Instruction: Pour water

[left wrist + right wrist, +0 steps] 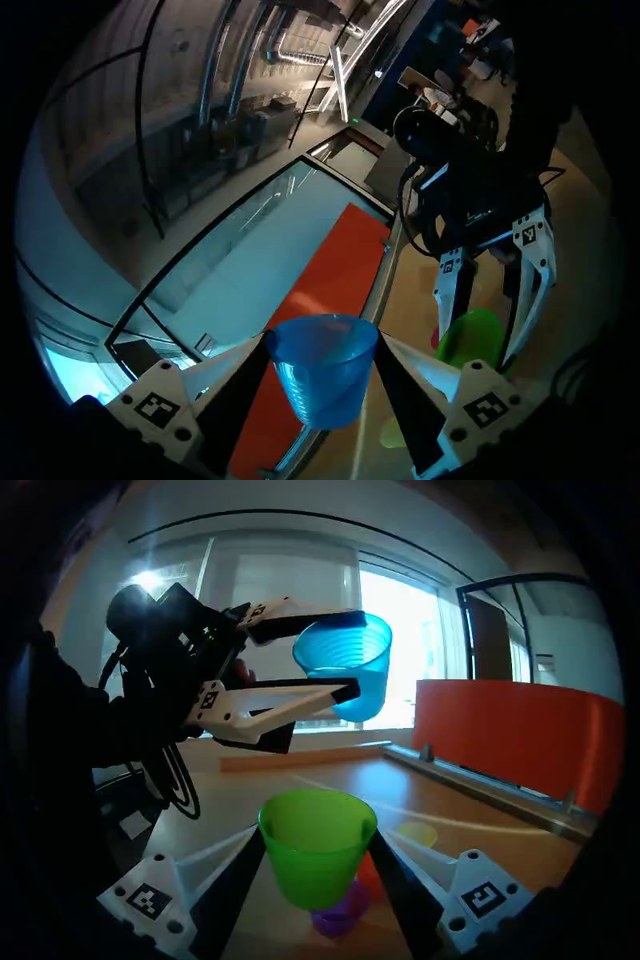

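A translucent blue cup (324, 376) sits between the fingers of my left gripper (324, 384), which is shut on it. In the right gripper view the left gripper (358, 654) holds the blue cup (346, 668) high in the air, roughly upright, with what looks like water in its lower part. My right gripper (318, 856) is shut on a bright green cup (318, 844), lower than the blue cup and nearer to me. The left gripper view shows the right gripper (476, 352) off to the right with the green cup (472, 336) in its fingers.
On the wooden table (240, 800) below the green cup stand a purple cup (344, 912), an orange cup (370, 876) and a yellow cup (418, 832). An orange divider panel (520, 736) runs along the table's right side. A person's dark sleeve (64, 720) is at left.
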The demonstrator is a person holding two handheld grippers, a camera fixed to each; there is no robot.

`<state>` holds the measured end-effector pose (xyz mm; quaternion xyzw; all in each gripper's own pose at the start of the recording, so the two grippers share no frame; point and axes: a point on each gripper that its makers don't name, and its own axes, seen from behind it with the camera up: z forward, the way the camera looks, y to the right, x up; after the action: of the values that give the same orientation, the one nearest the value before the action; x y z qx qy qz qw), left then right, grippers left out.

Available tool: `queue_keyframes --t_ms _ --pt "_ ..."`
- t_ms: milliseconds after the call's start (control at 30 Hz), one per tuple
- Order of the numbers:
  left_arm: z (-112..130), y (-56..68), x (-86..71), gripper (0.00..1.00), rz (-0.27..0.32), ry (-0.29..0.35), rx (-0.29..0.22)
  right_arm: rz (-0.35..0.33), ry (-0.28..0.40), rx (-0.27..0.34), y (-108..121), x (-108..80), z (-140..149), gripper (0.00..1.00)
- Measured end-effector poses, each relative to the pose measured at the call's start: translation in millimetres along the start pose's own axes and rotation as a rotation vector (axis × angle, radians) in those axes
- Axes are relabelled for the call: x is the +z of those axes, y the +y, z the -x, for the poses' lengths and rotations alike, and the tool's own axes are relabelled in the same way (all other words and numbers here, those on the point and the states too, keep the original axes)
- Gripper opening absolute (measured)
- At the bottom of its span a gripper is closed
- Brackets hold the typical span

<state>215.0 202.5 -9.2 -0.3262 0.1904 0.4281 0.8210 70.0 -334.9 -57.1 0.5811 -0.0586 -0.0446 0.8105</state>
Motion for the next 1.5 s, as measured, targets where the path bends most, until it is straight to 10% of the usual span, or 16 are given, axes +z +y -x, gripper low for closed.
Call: queue_keyframes --t_ms 1500 --pt "-5.7 4.0 0.6 0.87 0.013 0.014 0.09 -0.005 0.003 -0.004 -1.4 -2.1 -1.5 0.9"
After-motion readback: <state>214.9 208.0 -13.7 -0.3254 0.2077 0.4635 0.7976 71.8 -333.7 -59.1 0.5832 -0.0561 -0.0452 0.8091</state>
